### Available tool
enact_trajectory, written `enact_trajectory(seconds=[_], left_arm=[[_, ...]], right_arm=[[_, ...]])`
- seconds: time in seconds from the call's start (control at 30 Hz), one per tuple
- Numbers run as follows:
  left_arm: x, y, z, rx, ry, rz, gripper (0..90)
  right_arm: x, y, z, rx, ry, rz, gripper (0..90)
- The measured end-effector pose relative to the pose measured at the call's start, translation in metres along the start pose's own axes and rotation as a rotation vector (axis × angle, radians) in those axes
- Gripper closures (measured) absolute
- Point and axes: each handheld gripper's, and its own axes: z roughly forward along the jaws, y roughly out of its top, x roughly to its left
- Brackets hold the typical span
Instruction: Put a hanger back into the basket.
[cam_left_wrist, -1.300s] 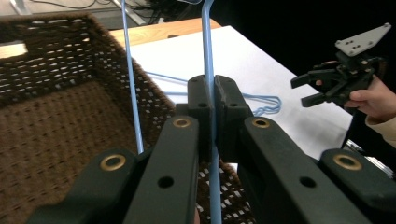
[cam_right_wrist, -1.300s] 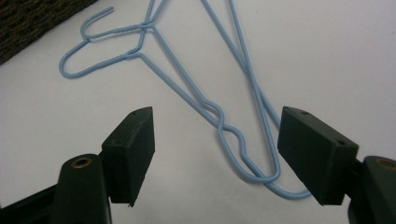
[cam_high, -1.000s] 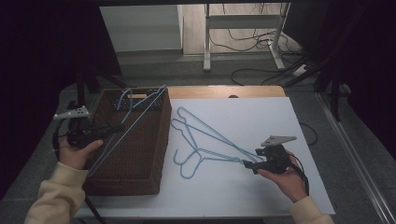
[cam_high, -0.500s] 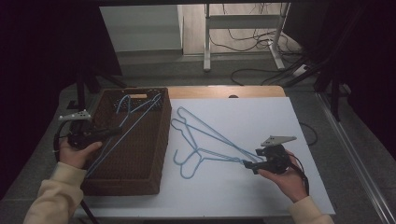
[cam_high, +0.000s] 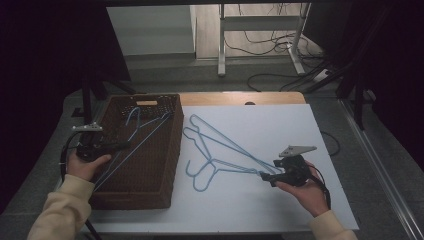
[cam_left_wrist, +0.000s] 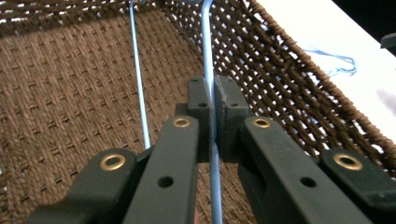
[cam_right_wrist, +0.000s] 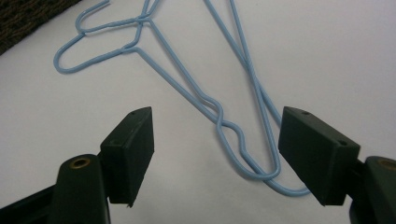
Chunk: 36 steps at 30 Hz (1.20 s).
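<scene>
Left gripper (cam_high: 122, 146) clamped on the wire of a light-blue hanger (cam_high: 145, 131) over the brown wicker basket (cam_high: 170, 165) — pads pressed tight against the thin rod in the left gripper view (cam_left_wrist: 211, 116), with a second stretch of the same blue wire running alongside above the woven floor. Held by the left hand (cam_high: 85, 162) at the basket's left rim, near the table's left edge. Hanger stretched across the inside of the basket, hook end up toward the far wall; possibly resting on the weave at that end, though too dim from above to tell.

Right gripper (cam_high: 265, 176) spread wide, held low over the white tabletop (cam_high: 280, 125) by the right hand (cam_high: 302, 187). Seen along its own jaws (cam_right_wrist: 215, 154), nothing gripped — pads apart on either side of the shoulder end of two more blue hangers (cam_right_wrist: 196, 88). Those two lay flat and overlapping on the white surface, just right of the basket, hooks pointing back toward the basket's near corner
</scene>
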Motion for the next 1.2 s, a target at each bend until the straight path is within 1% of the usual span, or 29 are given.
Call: enact_trajectory(seconds=[0.13,0.2,0.27,0.3,0.33,0.37,0.4,0.43,0.47,0.53,0.57,0.7,0.77,0.8,0.87,0.93,1.03,1.1,1.2], left_arm=[[0.005,-0.002,0.002,0.007,0.013,-0.007,86.3],[0.008,-0.003,0.002,0.007,0.013,-0.015,86.2],[0.011,-0.004,0.001,0.013,0.036,-0.028,86.0],[0.012,-0.004,0.000,0.017,0.055,-0.035,85.6],[0.014,-0.004,0.000,0.024,0.084,-0.052,85.0],[0.016,-0.004,0.001,0.039,0.130,-0.073,83.2],[0.018,-0.005,0.003,0.067,0.190,-0.082,81.6],[0.019,-0.006,0.004,0.082,0.213,-0.085,80.0],[0.022,-0.006,0.005,0.090,0.228,-0.100,78.6],[0.025,-0.006,0.004,0.083,0.261,-0.136,70.3],[0.025,-0.006,0.003,0.072,0.272,-0.144,67.7],[0.025,-0.007,0.000,0.056,0.279,-0.153,57.2],[0.024,-0.007,-0.002,0.051,0.279,-0.151,54.3],[0.022,-0.007,-0.003,0.045,0.275,-0.147,52.7],[0.018,-0.007,-0.006,0.027,0.246,-0.138,48.5],[0.011,-0.007,-0.008,0.007,0.217,-0.115,43.5],[-0.001,-0.006,-0.012,-0.029,0.175,-0.075,39.6],[-0.009,-0.005,-0.013,-0.045,0.158,-0.047,37.9],[-0.027,-0.001,-0.015,-0.073,0.118,0.016,35.8]], right_arm=[[0.000,0.000,0.000,0.001,0.000,0.000,27.2],[0.000,0.000,0.000,0.001,0.000,0.001,27.2],[0.000,0.000,0.000,0.001,0.000,0.000,27.1],[0.000,0.000,0.000,0.001,0.000,0.000,27.1],[0.000,0.000,0.000,0.001,0.000,0.000,27.1],[0.000,0.000,0.000,0.002,0.000,0.000,27.1],[0.000,0.000,0.000,0.001,0.000,-0.002,27.1],[0.000,0.000,0.000,0.002,-0.001,-0.002,27.1],[0.000,0.000,0.000,0.002,-0.001,-0.004,27.1],[0.000,0.000,0.000,0.002,-0.001,-0.003,27.1],[0.000,0.000,0.000,0.003,-0.001,-0.001,27.1],[0.000,-0.001,0.001,0.005,-0.003,0.001,27.1],[0.000,-0.001,0.001,0.007,-0.003,-0.001,27.1],[0.000,-0.001,0.001,0.007,-0.003,-0.002,27.1],[0.000,-0.001,0.001,0.007,-0.001,-0.004,27.0],[0.000,-0.001,0.001,0.007,-0.002,-0.003,27.0],[0.000,-0.001,0.002,0.008,-0.002,-0.005,27.0],[0.000,-0.001,0.002,0.008,-0.002,-0.004,26.9],[0.000,-0.001,0.002,0.007,-0.002,-0.003,26.8]])
